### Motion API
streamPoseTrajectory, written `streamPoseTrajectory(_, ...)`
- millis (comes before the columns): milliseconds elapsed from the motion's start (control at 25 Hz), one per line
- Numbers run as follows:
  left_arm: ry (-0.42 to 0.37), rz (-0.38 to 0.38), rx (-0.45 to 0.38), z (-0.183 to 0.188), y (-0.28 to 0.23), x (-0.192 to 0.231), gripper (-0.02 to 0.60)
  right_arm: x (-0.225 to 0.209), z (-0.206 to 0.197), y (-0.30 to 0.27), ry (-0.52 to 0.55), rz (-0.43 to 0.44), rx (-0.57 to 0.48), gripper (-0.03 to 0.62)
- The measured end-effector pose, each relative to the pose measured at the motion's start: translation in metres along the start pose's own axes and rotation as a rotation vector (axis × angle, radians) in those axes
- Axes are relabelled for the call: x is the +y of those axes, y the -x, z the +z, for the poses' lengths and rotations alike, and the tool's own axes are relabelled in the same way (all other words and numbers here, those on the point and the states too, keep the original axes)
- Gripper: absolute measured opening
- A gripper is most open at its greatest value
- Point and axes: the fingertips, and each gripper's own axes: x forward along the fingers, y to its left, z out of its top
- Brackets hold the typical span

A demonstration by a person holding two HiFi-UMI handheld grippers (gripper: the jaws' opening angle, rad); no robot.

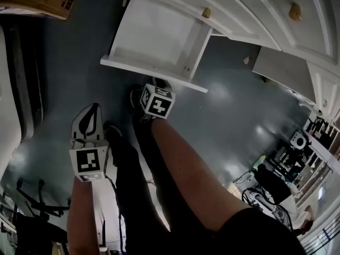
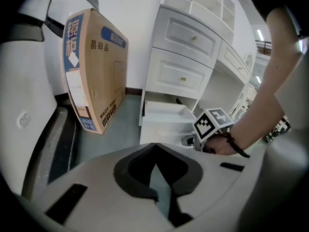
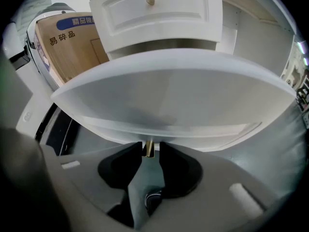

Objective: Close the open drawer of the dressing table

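At the foot of the white dressing table point(image 1: 255, 9), the bottom drawer point(image 1: 154, 36) stands pulled well out over the grey floor point(image 1: 228, 116), and its inside is bare. Its front panel point(image 3: 174, 95) fills the right gripper view. The small brass knob point(image 3: 148, 150) at the panel's middle sits between the jaws of your right gripper point(image 3: 150, 145). Those jaws are narrowly apart. The knob lies close to one pad and a sliver of gap shows on the other side, so nothing looks clamped yet.

The main risk is probably a slip. If you push now, the loose knob could slide out of the jaws, and the tips could skid along or under the painted panel and scuff it. Your gripper meets the panel at a slant from below, so a push along its own line may lift the drawer more than it drives it in. The drawer could then bind on its runners or go in crooked. A hard shove may slam it shut.

Your left gripper point(image 2: 155, 145) has its jaws together and holds nothing. It hangs low beside your leg, well apart from the drawer. A tall cardboard box point(image 2: 94, 71) leans against the wall beside the table, outside the drawer's path.
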Motion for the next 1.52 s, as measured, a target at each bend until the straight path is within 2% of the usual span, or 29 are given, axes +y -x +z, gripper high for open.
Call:
streamPoseTrajectory(240,0.015,0.010,-0.013,0.014,-0.014,0.004,0.009,-0.011,0.046,-0.017,0.015,0.004,-0.031,0.114)
streamPoseTrajectory(400,-0.013,-0.018,-0.023,0.026,-0.029,0.000,0.009,-0.013,0.069,-0.028,0.028,0.022,-0.051,0.115)
streamPoseTrajectory(600,0.008,-0.006,-0.049,0.042,-0.051,0.003,0.009,-0.018,0.100,-0.041,0.049,0.031,-0.091,0.117)
streamPoseTrajectory(800,-0.006,-0.011,-0.043,0.048,-0.071,0.007,0.009,-0.023,0.127,-0.052,0.054,0.022,-0.125,0.117)
streamPoseTrajectory(920,-0.012,-0.003,-0.040,0.050,-0.080,0.011,0.009,-0.024,0.137,-0.058,0.063,0.027,-0.128,0.117)
streamPoseTrajectory(1160,-0.048,-0.041,-0.060,0.064,-0.094,0.003,0.009,-0.029,0.157,-0.068,0.084,0.029,-0.142,0.117)
streamPoseTrajectory(1520,0.009,-0.014,-0.066,0.065,-0.104,0.019,0.009,-0.033,0.185,-0.082,0.132,0.016,-0.157,0.118)
